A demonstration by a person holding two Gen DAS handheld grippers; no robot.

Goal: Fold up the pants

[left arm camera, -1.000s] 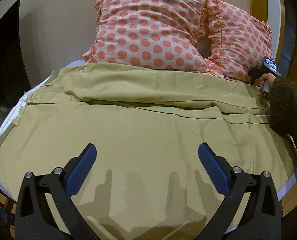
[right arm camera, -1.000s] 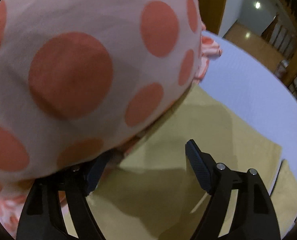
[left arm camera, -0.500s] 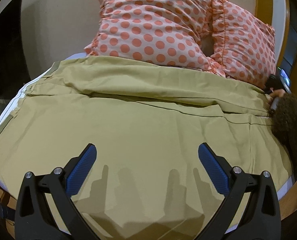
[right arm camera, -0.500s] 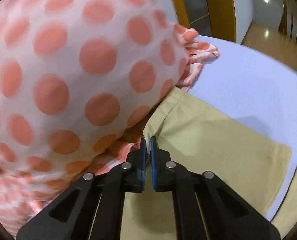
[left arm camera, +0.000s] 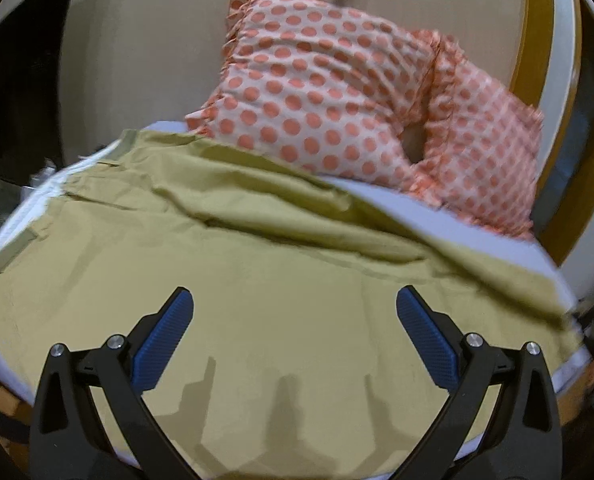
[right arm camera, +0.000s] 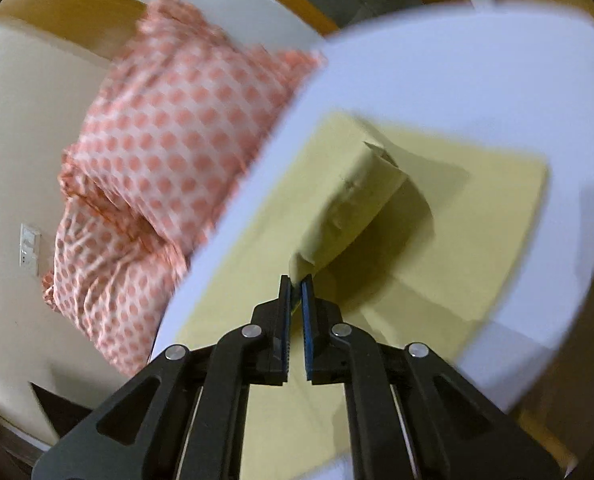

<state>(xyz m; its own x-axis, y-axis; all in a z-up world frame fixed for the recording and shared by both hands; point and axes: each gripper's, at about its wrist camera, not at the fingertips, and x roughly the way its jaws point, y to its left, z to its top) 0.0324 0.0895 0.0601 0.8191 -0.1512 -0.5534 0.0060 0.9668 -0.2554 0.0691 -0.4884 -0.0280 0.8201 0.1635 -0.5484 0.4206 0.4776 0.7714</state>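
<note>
Khaki pants (left arm camera: 281, 280) lie spread across a white bed (left arm camera: 477, 220). My left gripper (left arm camera: 293, 332) is open and empty, hovering over the near part of the pants. My right gripper (right arm camera: 295, 280) is shut on a corner of the pants (right arm camera: 353, 200) and holds it lifted off the bed, so the cloth rises in a peaked fold above the flat part (right arm camera: 457, 248). In the left wrist view the far right edge of the pants is pulled away from the pillows.
Two pink polka-dot pillows (left arm camera: 337, 92) lean on the beige wall at the head of the bed; they also show in the right wrist view (right arm camera: 169, 152). A wooden door frame (left arm camera: 537, 60) stands at the right. The bed's white sheet (right arm camera: 477, 72) surrounds the pants.
My right gripper shut on the pants' corner by the pillow and has lifted and pulled it away from the pillows. The left gripper stayed open, shifting slightly.
</note>
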